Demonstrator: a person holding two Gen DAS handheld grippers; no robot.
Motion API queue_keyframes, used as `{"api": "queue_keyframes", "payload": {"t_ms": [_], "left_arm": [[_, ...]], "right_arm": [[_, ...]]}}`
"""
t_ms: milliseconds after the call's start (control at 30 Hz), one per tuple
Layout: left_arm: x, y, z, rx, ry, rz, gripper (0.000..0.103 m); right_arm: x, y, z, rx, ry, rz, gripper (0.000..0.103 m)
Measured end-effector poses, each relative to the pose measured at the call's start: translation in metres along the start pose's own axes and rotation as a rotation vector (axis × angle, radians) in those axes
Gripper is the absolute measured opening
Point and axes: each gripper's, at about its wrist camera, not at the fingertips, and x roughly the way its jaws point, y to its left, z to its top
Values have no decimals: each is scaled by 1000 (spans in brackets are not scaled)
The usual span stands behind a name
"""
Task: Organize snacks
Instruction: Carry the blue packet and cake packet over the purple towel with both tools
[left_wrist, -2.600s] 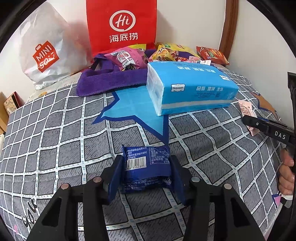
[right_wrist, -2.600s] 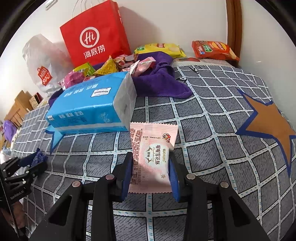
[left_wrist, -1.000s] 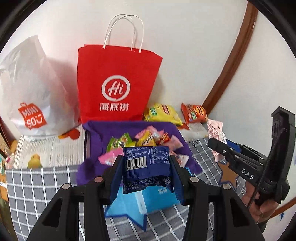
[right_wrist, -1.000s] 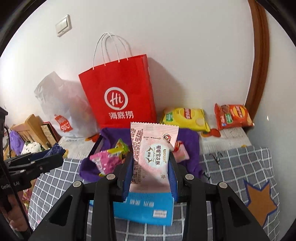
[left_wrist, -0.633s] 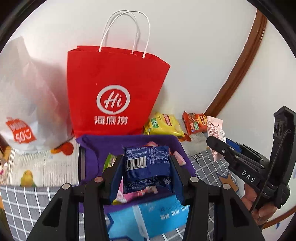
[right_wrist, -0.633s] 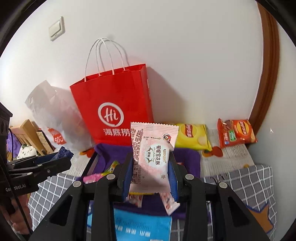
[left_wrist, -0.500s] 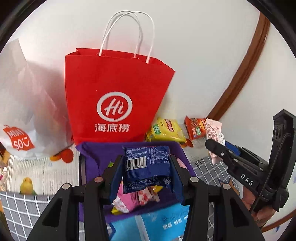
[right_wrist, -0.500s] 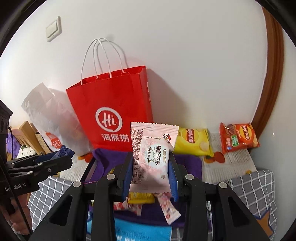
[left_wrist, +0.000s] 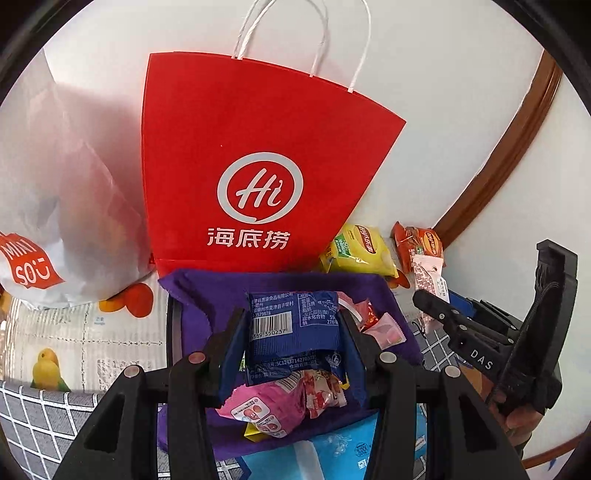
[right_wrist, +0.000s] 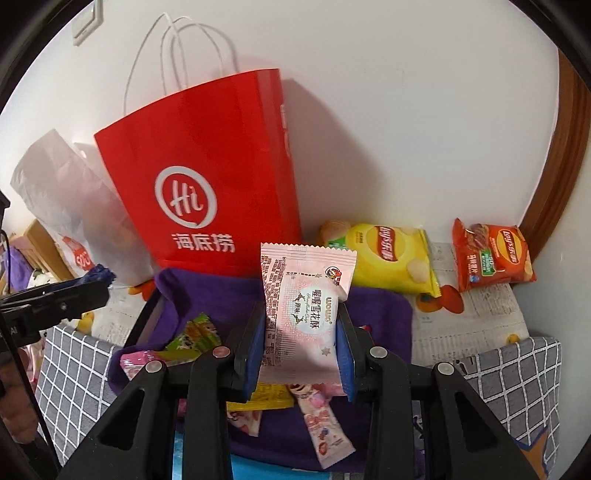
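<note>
Presently: two snacks in hand, purple bin part filled.
Left gripper (left_wrist: 293, 332) clamps a blue packet (left_wrist: 293, 325) at frame centre; right gripper (right_wrist: 301, 341) clamps a pink packet (right_wrist: 303, 306) likewise, both above the purple bin (right_wrist: 380, 306) of loose sweets. Yellow chip bag (right_wrist: 388, 258) and red chip bag (right_wrist: 491, 258), upper right, lie outside, likely unsorted.

Right tongs (right_wrist: 301, 345) clamp pink snack packet (right_wrist: 303, 314) — above purple-lined basket (right_wrist: 384, 314)
</note>
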Motion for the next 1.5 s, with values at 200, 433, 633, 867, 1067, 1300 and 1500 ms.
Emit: {"api": "queue_keyframes", "payload": {"t_ms": [200, 433, 633, 867, 1067, 1300, 1500], "left_arm": [[3, 1, 0, -1, 5, -1, 46], [9, 0, -1, 7, 21, -4, 46], [16, -1, -2, 11, 33, 6, 46], [23, -2, -4, 18, 49, 13, 46], [34, 7, -6, -10, 72, 12, 46], [49, 6, -10, -23, 119, 1, 46], [64, 5, -15, -22, 169, -1, 46]], "right_arm": [[2, -13, -1, 18, 9, -20, 35], [0, -19, 0, 21, 13, -32, 35], [-3, -21, 1, 16, 14, -33, 35], [-1, -26, 0, 21, 28, -37, 35], [7, -25, -2, 1, 56, -42, 35], [26, -12, -9, -33, 117, -25, 35], [36, -3, -16, -77, 154, -31, 35]]}}
